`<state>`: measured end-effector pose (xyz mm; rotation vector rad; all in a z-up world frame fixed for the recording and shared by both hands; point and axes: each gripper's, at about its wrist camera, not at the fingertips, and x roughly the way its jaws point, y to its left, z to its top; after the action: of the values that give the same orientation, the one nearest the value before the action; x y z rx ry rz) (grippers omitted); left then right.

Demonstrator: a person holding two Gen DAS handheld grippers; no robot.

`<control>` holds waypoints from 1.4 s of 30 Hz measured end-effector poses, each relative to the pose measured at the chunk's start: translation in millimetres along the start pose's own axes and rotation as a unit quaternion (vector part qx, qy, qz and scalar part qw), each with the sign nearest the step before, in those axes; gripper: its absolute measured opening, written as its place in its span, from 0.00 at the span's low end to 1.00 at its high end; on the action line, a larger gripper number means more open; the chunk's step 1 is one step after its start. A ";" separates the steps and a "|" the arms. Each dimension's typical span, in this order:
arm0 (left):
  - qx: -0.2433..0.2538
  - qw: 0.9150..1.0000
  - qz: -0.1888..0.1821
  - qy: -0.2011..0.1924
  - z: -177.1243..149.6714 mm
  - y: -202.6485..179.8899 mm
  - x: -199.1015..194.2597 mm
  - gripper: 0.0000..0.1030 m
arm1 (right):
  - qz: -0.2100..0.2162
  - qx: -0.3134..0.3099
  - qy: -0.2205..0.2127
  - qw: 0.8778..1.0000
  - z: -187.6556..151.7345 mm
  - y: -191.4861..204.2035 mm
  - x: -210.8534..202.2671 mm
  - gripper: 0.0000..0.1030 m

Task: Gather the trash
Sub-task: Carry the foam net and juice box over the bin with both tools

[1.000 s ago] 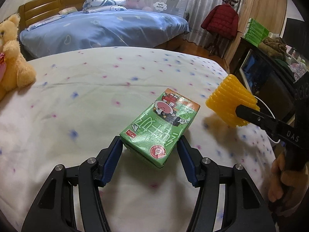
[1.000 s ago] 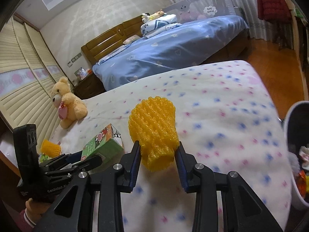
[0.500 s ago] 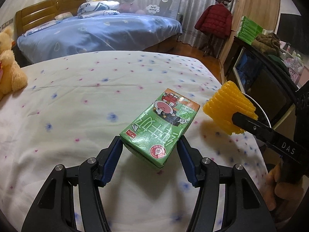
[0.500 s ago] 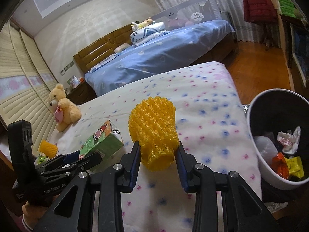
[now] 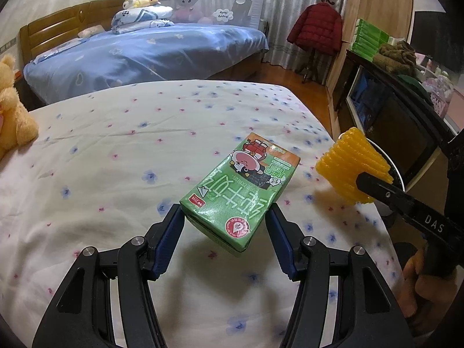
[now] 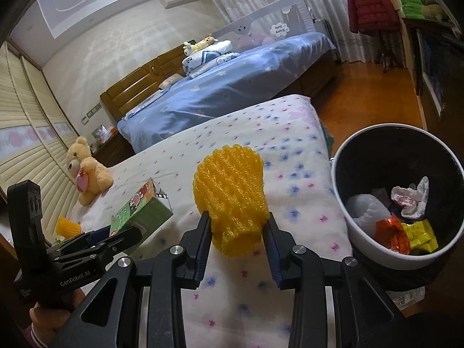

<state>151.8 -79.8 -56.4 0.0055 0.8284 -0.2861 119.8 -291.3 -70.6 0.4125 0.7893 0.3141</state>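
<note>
Right wrist view: white bin (image 6: 342, 203) holds crumpled wrappers (image 6: 410, 200)

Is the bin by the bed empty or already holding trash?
Partly filled: the bin holds wrappers and a crumpled bag at its bottom, well below the rim.

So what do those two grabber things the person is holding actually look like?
Both are black handheld frames with silver bolts, each ending in two fingers lined with dark blue pads. The left gripper has white "GenRobot.AI" lettering on its side; the right gripper shows "DAS". A pink striped cuff peeks out at the left hand. No cables show.
</note>
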 end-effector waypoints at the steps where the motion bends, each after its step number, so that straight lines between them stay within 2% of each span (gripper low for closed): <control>1: 0.001 1.000 0.000 0.000 0.2 -1.2 0.1 0.57 | -0.001 0.001 -0.001 1.000 0.1 -1.2 -1.9 0.34; 42: 0.055 0.998 -0.029 0.002 10.5 -58.7 8.6 0.57 | -0.028 0.028 -0.013 0.999 -1.9 -37.2 -33.4 0.34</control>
<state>150.1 -139.6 -49.4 0.0847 0.8168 -0.3854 100.6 -337.5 -68.7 0.4447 0.7836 0.2346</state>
